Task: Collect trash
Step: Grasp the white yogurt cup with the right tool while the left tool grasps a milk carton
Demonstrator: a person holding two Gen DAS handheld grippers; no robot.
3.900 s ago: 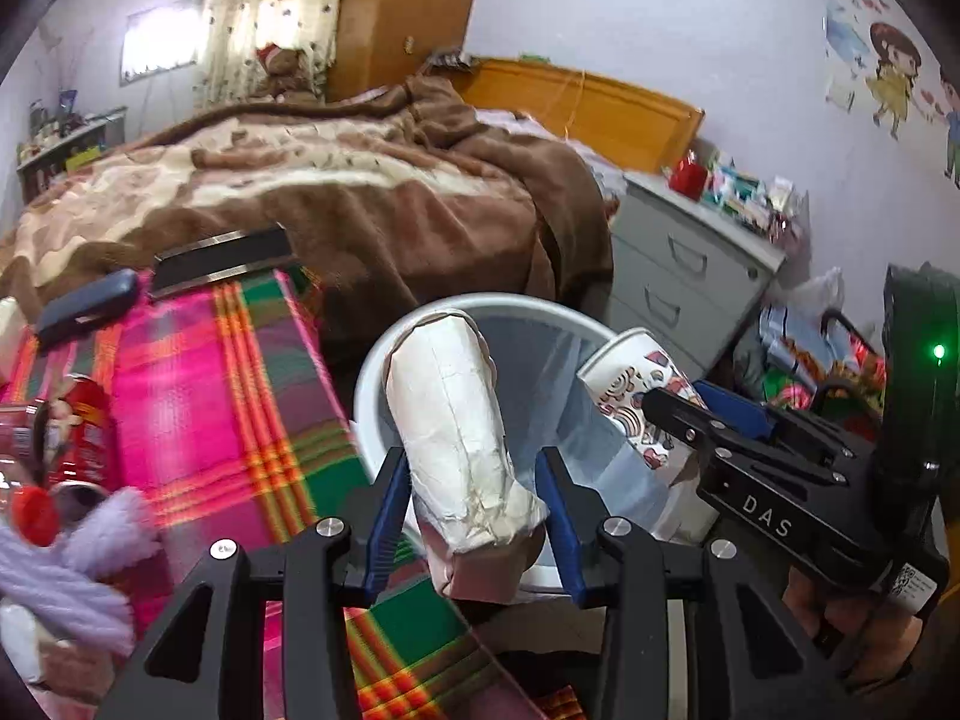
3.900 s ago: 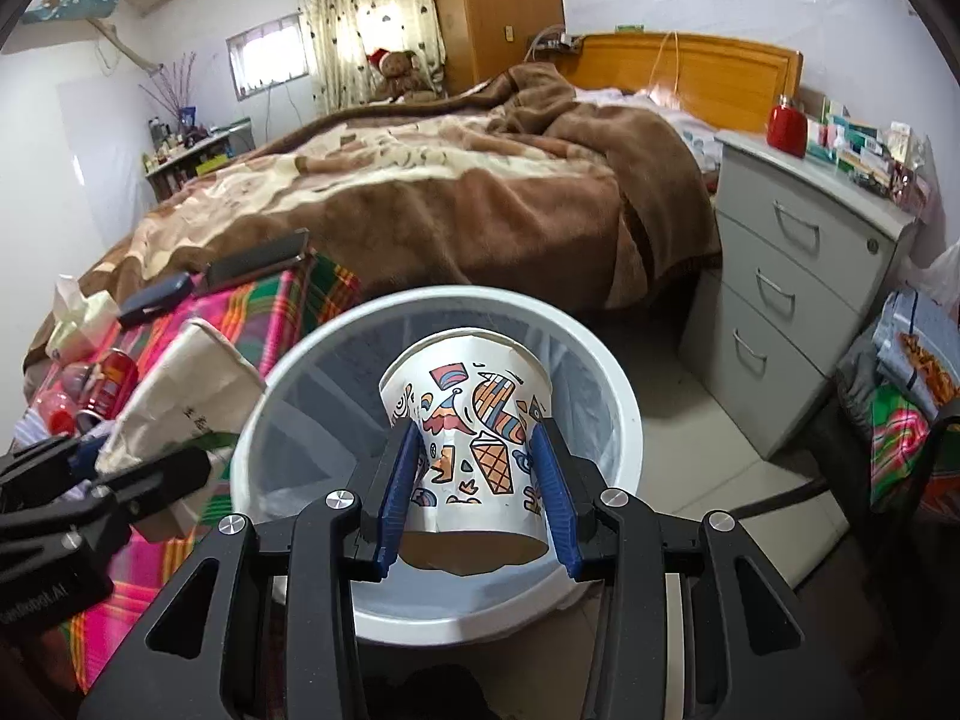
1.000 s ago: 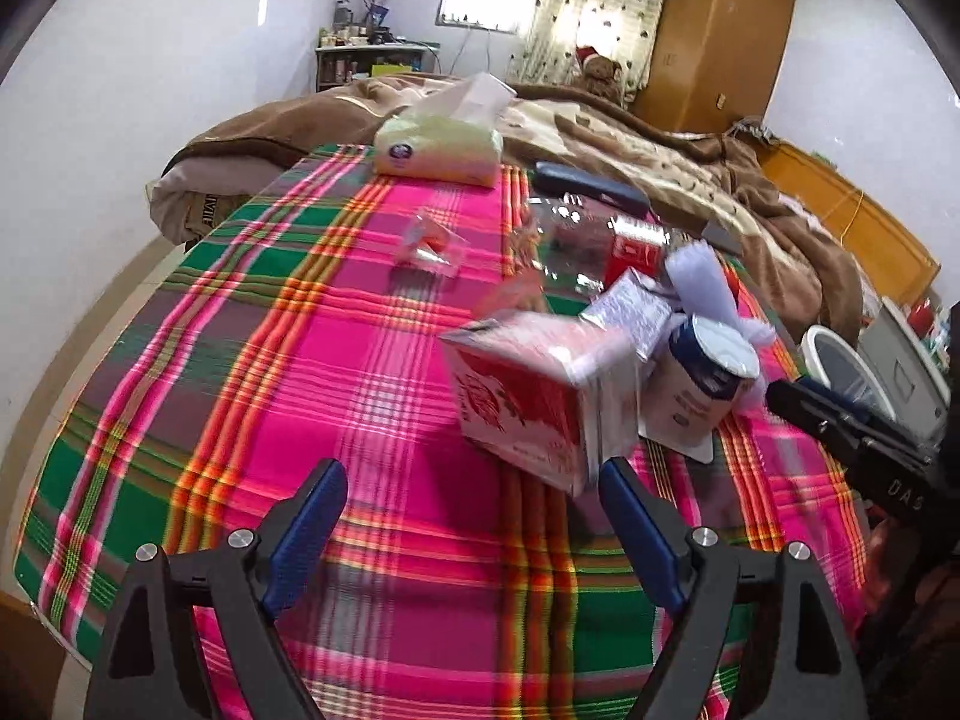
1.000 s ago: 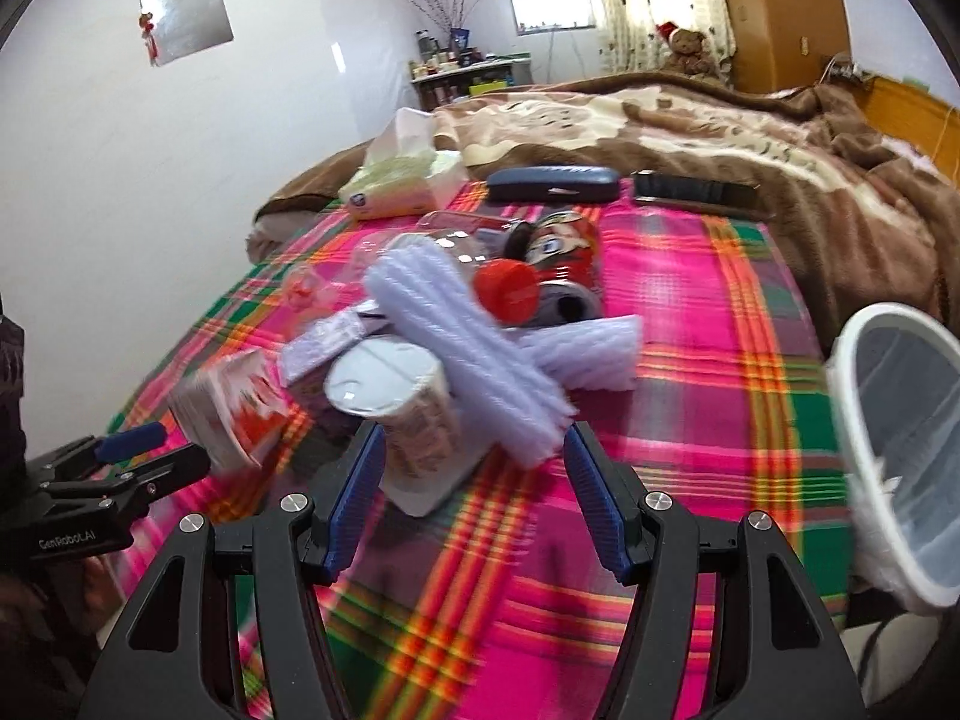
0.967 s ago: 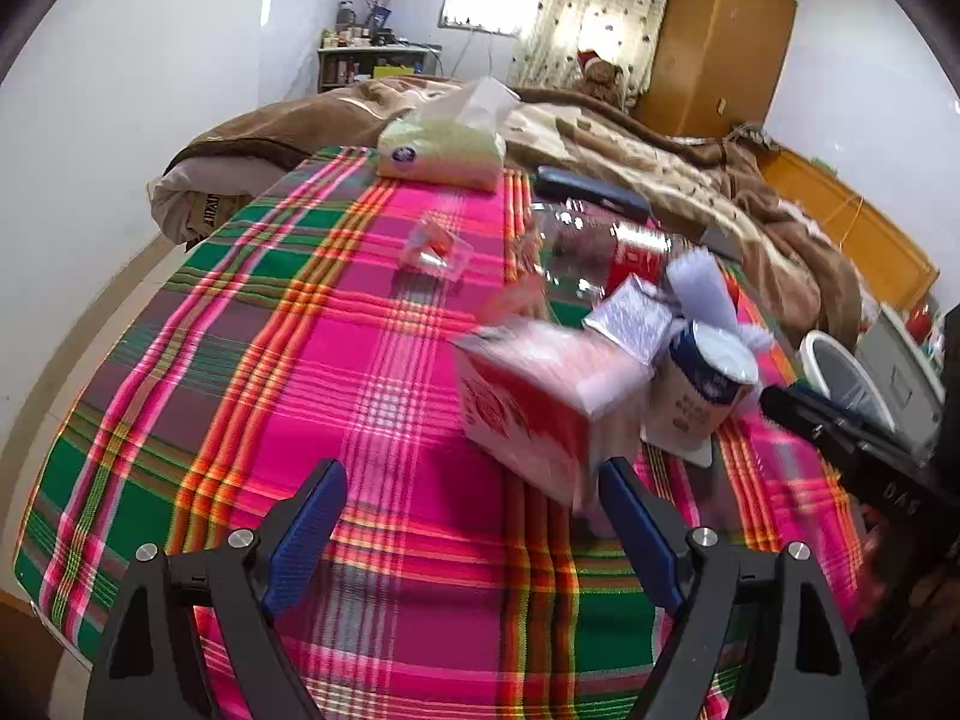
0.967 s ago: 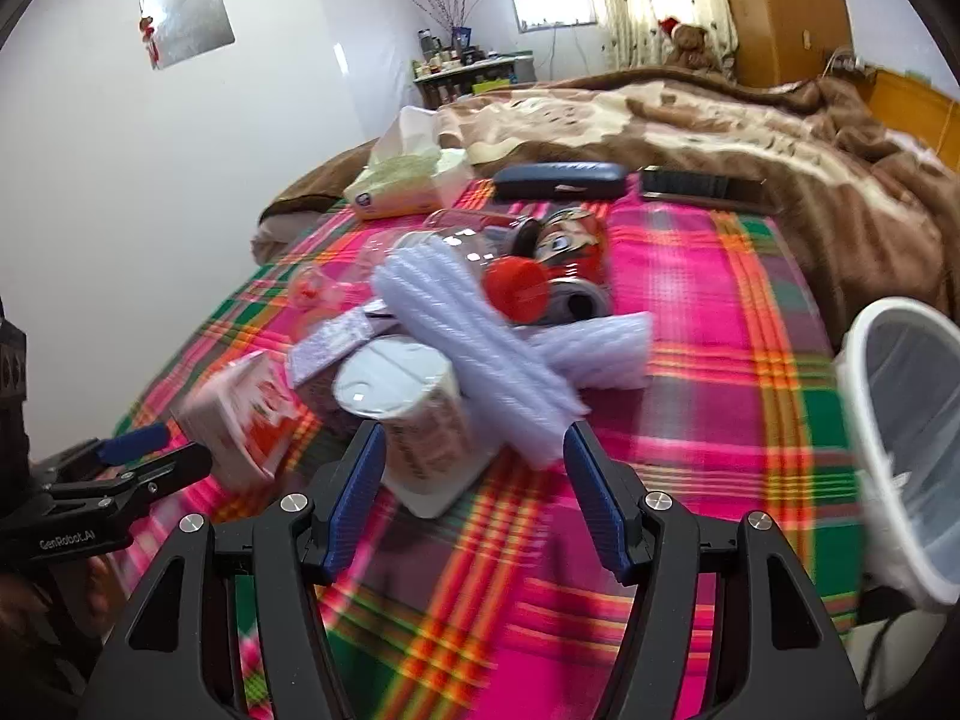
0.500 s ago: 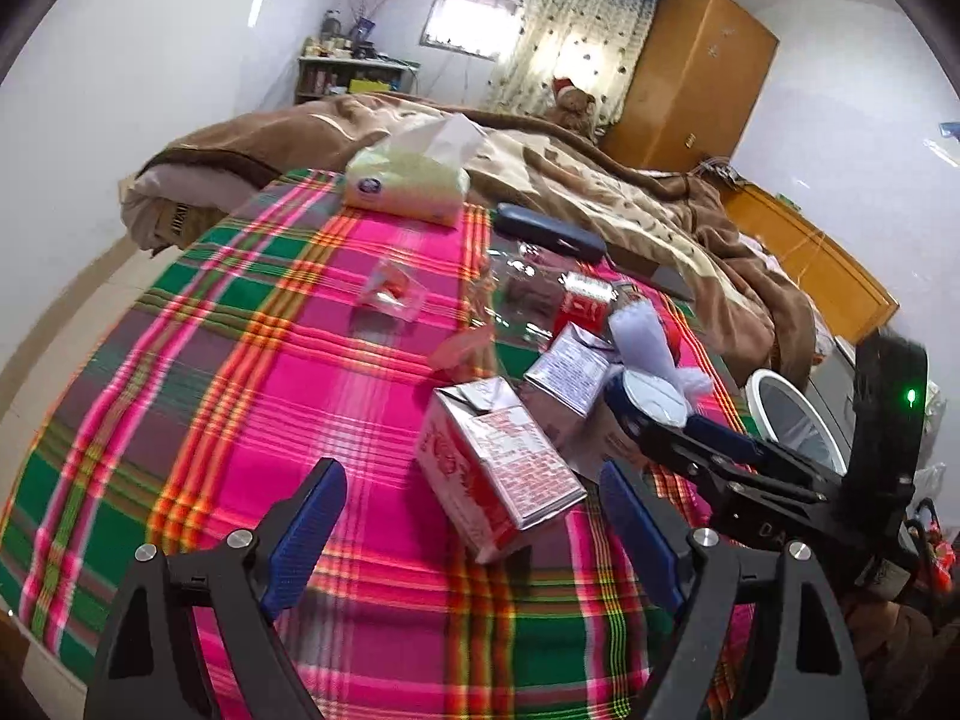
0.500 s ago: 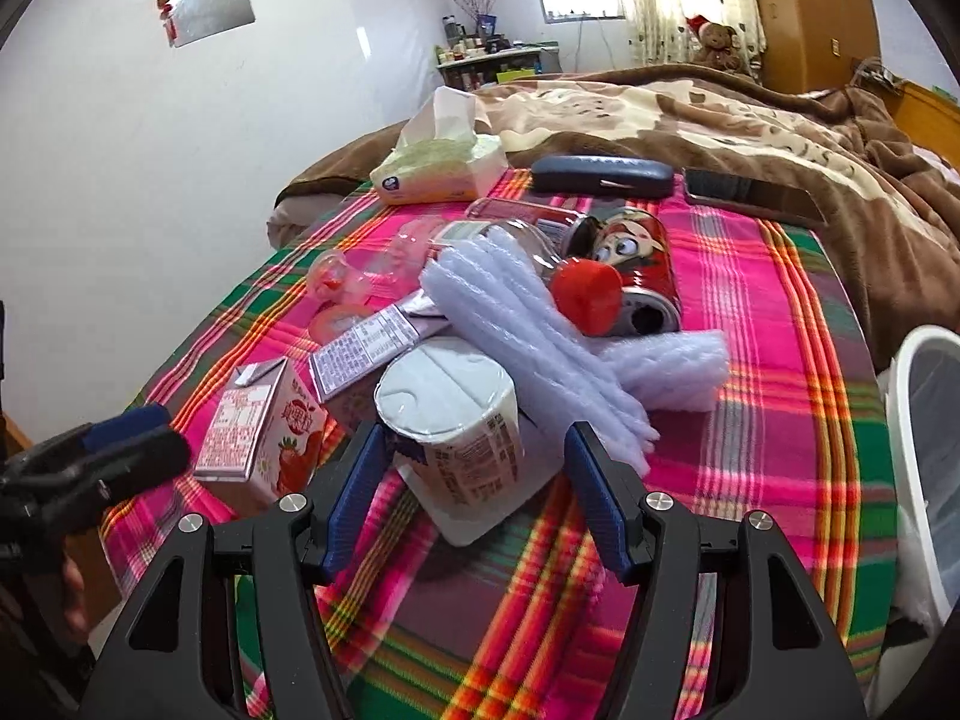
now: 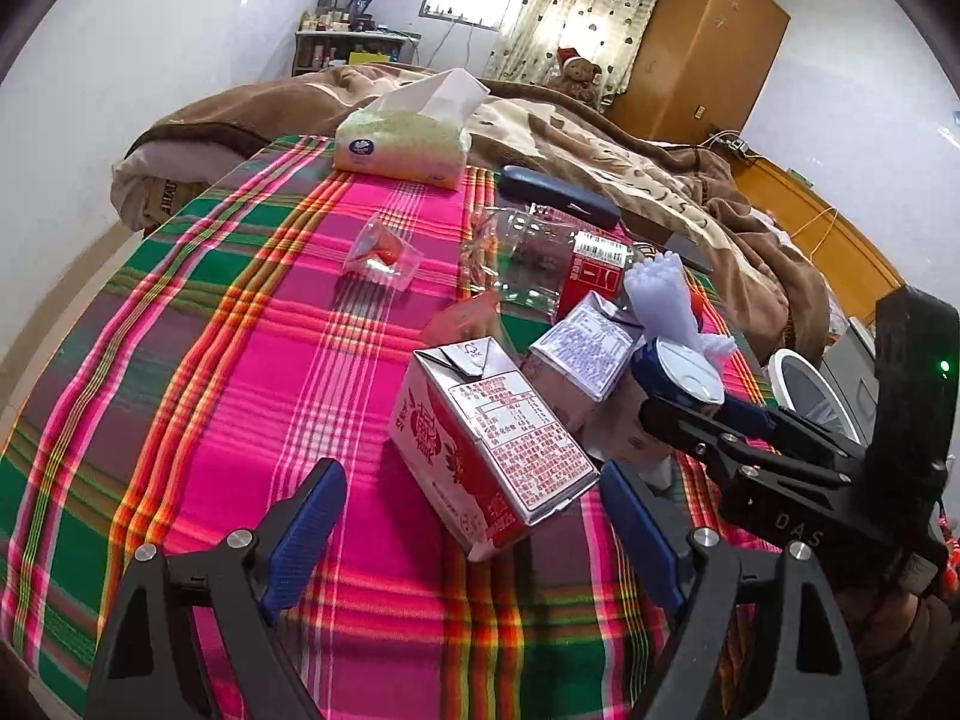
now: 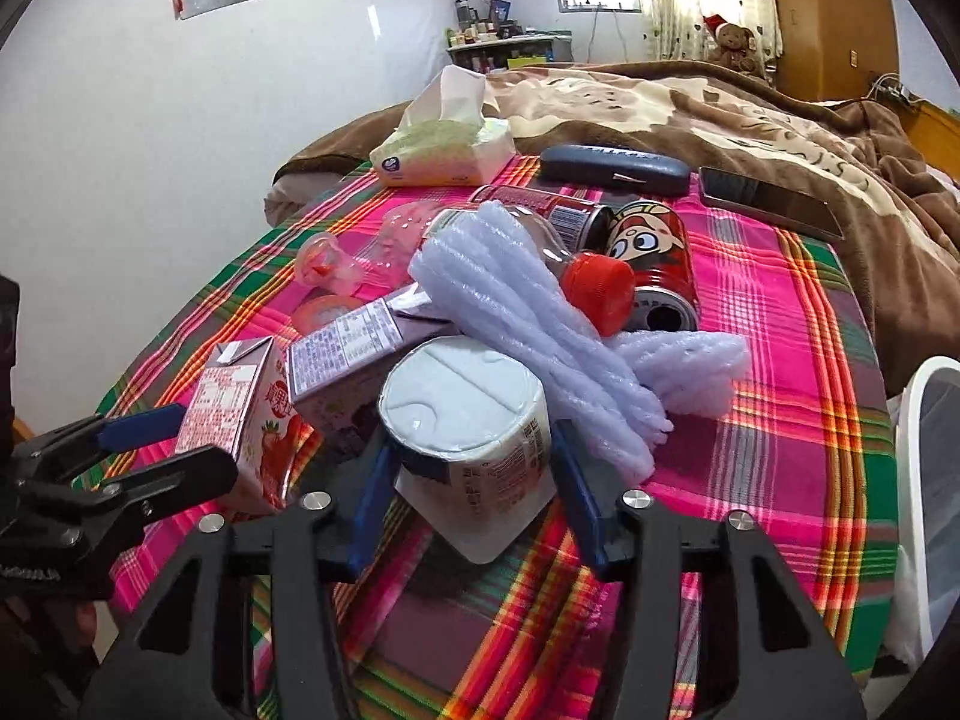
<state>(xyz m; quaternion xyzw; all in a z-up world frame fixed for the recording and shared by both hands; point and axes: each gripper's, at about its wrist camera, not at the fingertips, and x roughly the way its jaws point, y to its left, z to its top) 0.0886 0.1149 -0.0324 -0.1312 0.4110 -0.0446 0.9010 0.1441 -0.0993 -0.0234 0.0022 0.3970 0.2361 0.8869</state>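
Trash lies piled on a pink plaid tablecloth [image 9: 252, 372]. A red strawberry milk carton [image 9: 486, 447] stands just ahead of my open left gripper [image 9: 474, 516], between its blue pads without touching. A white yogurt cup [image 10: 471, 420] sits between the blue pads of my open right gripper [image 10: 474, 480]. Around them lie a purple carton [image 10: 354, 354], lilac foam wrap [image 10: 528, 318], a red can [image 10: 651, 258] and a clear bottle with a red cap [image 10: 597, 291]. The carton also shows in the right wrist view [image 10: 240, 420].
A tissue pack [image 9: 402, 147], a dark glasses case [image 9: 558, 195] and a phone [image 10: 768, 201] lie at the table's far side. A small clear cup [image 9: 381, 255] lies alone. The white bin rim [image 10: 930, 510] stands off the table's right edge. A bed with a brown blanket [image 10: 750, 102] is behind.
Both grippers, holding a bag and a cup over the bin earlier, now are empty at the table. In the last second each closed in, left on the carton, right on the yogurt cup.
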